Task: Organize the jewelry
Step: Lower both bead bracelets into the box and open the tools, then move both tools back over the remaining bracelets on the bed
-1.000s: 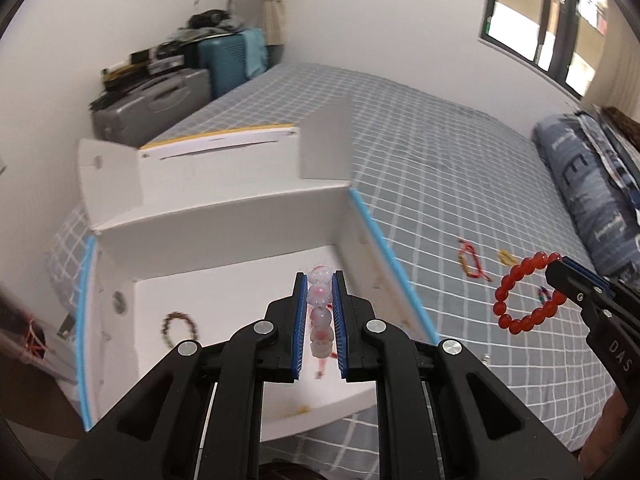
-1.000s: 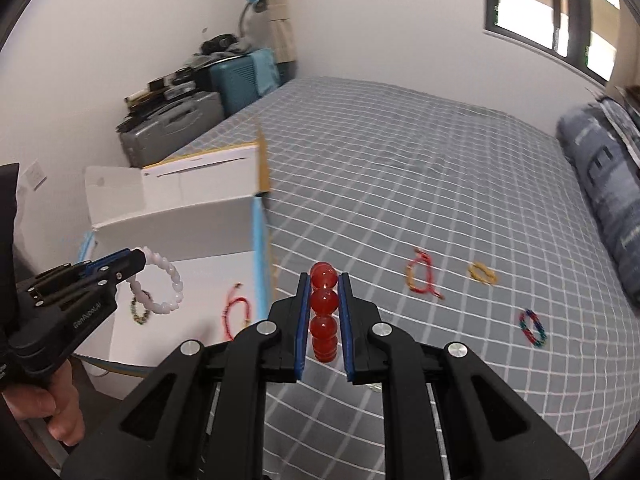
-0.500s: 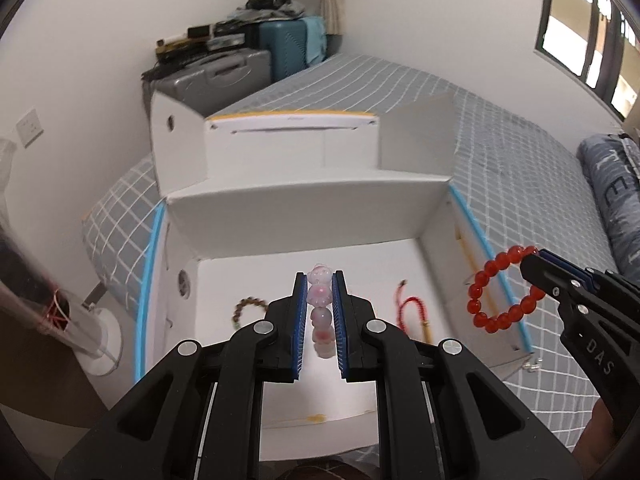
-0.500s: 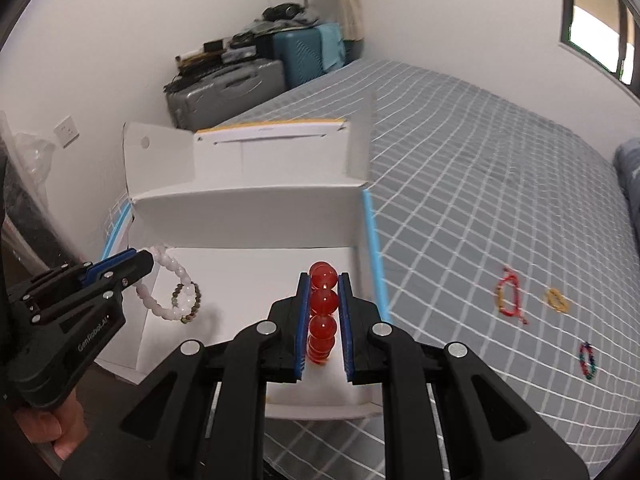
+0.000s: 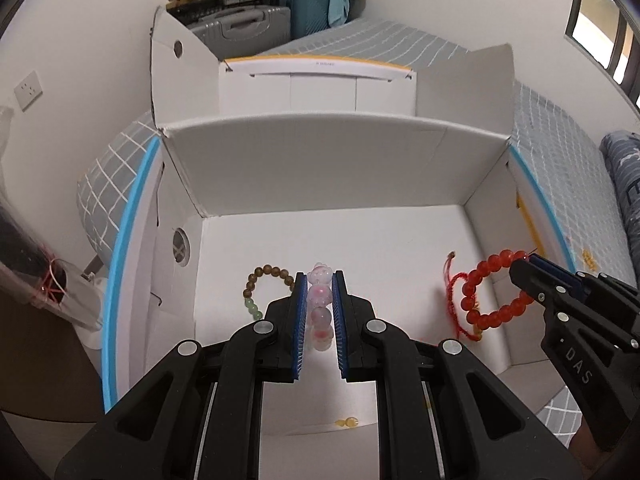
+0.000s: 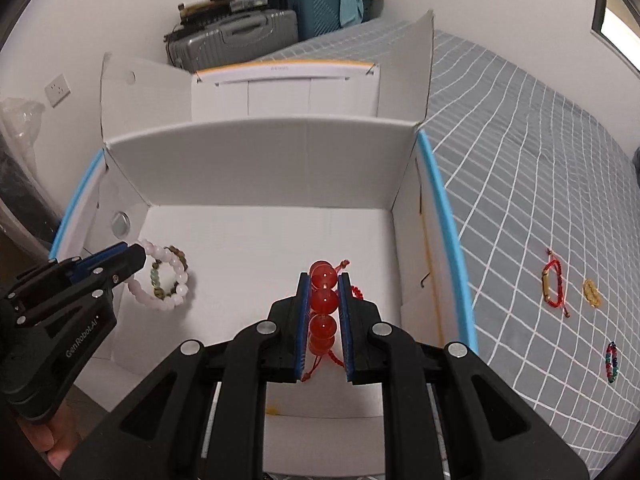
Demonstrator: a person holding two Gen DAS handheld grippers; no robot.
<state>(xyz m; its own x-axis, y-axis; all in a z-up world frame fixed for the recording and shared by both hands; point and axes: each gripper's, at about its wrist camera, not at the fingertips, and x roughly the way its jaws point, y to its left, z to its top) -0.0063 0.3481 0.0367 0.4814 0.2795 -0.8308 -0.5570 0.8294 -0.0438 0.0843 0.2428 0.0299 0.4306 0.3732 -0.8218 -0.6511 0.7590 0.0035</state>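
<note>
— As you stand nearer, tell me: why is the bed point(image 6: 520, 152) nearly bare?

— Because the jewelry goes into the white box point(image 5: 320, 168) at its corner. Its flaps stand open and upright, so both tools can come from above without touching the walls.

— And the two tools?

— Both point down into the box. The left gripper point(image 5: 319, 306) has its jaws narrow, pressed on a pale pink bead bracelet point(image 5: 319, 300); the beads sit in a line between the blue pads. The right gripper point(image 6: 323, 312) is also narrow, clamped on a red bead bracelet point(image 6: 323, 300). From the left camera its loop hangs free below the tips, over the right part of the box floor.

— Why pinch only some beads?

— I think the rest of each loop hangs below, so it can drop flat when the jaws open.

— What already lies inside?

— A brown and green bead bracelet point(image 5: 260, 288) on the left of the floor and a red cord bracelet point(image 5: 454, 300) on the right. Each gripper holds its piece over its own side, maybe so that they do not tangle.

— Something is left outside?

— Yes, on the bed: a red and gold cord bracelet point(image 6: 554, 286), a small gold piece point(image 6: 591, 292) and a multicolour bead bracelet point(image 6: 611, 362), well apart from the box.
</note>
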